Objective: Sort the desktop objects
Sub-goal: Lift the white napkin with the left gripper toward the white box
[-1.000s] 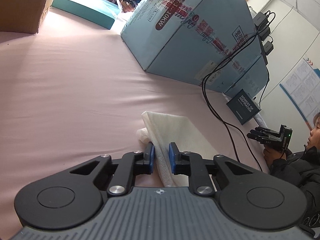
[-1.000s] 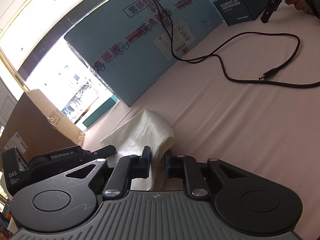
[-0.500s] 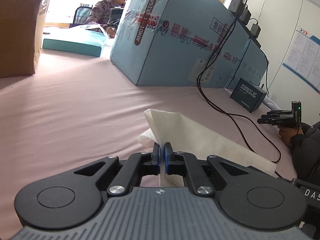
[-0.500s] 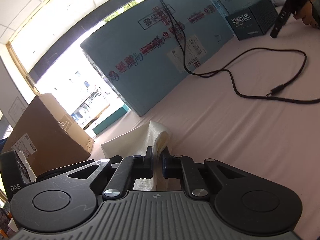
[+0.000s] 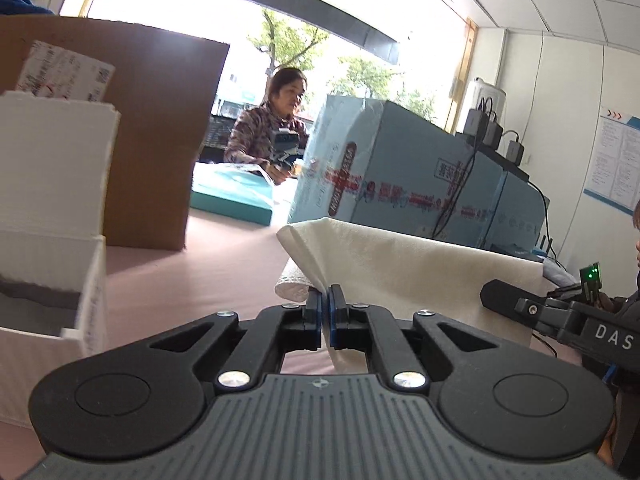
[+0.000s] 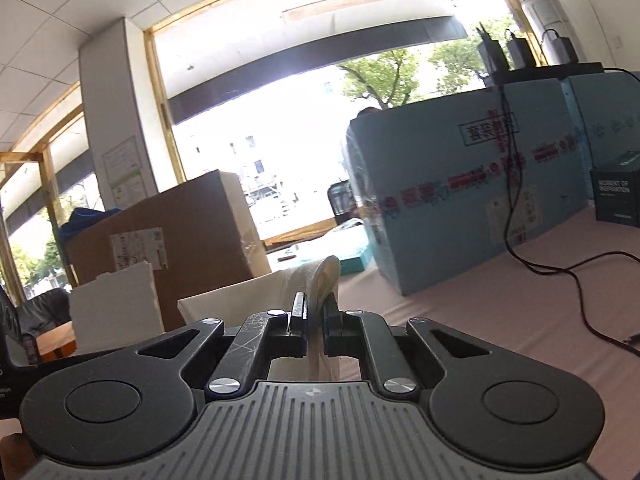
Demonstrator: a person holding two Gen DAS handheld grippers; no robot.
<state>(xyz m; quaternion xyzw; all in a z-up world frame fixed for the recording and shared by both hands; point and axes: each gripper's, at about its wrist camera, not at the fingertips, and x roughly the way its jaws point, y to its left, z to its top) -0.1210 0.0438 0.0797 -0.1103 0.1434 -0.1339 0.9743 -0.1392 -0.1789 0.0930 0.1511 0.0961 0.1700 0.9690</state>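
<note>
Pinching one white cloth, both grippers clamped.

White cloth, pink table, blue box

Cloth stretched between both grippers, above the table: left gripper clamps its left end, right gripper its other end. Open foam box at the near left on the table; cardboard box behind it. Flat box farther back, between cardboard box and large carton, which stands at the right. Chargers on top of the carton, cable trailing down its front onto the table. Small box right of the carton, possibly touching it. Seated person behind the flat box
</note>
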